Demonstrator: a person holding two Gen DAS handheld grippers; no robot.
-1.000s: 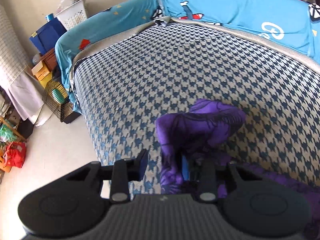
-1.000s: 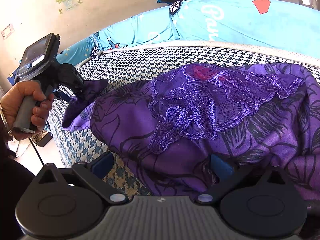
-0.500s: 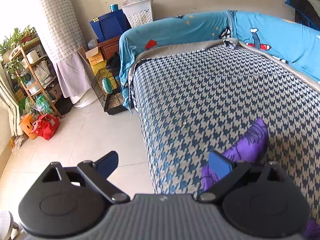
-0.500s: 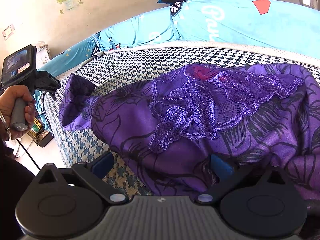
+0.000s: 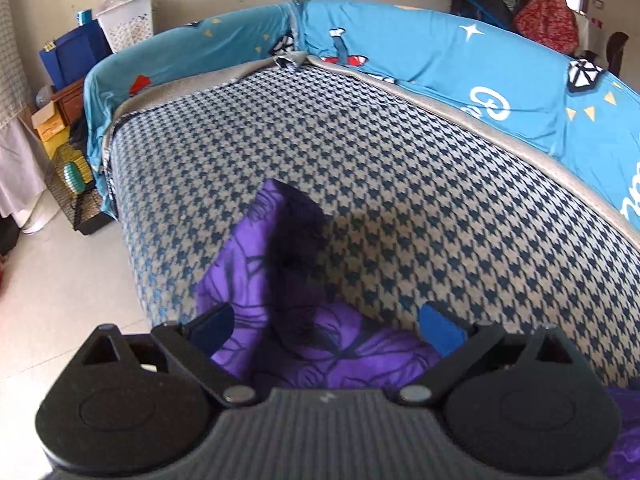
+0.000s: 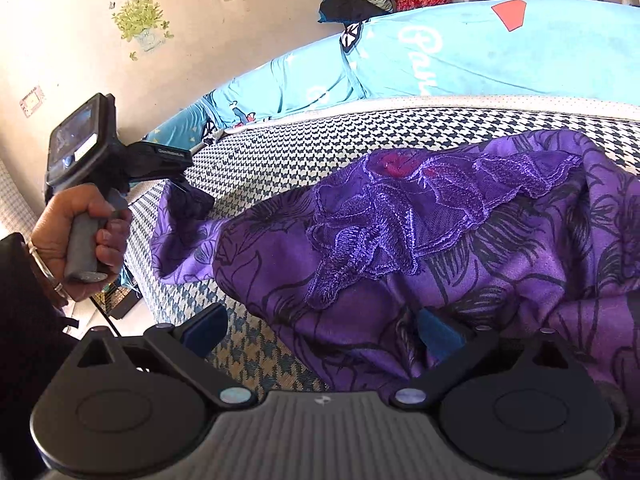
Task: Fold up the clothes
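- The purple garment (image 6: 460, 240) lies spread and rumpled on the checked sofa seat (image 5: 400, 184), its lace panel (image 6: 432, 208) facing up; one sleeve (image 5: 260, 256) reaches out towards the seat's front corner.
- A second ago the left gripper (image 5: 324, 324) was pinched on that sleeve. Now its jaws stand wide, the sleeve lies loose on the seat between and ahead of them, and neither pad presses on it.
- In the right wrist view the left gripper (image 6: 188, 188) hangs just above the sleeve's end, held by the person's hand (image 6: 80, 232).
- My reading: the sleeve has been let go after being pulled out straight, so this is still the laying-flat stage and no fold is made yet.
- The right gripper (image 6: 320, 332) is much as it was: jaws wide, one pad over bare seat, the other against the garment's near edge, with a fold of cloth lying between them. It grips nothing that I can see.
- The body of the garment stays bunched, so it likely needs smoothing first.
- Blue printed covers (image 5: 460, 56) drape the sofa back and arm.
- Beyond the sofa's end are a white basket (image 5: 128, 20), blue boxes (image 5: 72, 56), a small cage (image 5: 76, 196) on the pale tiled floor (image 5: 60, 304), and leaf stickers (image 6: 140, 24) on the wall.
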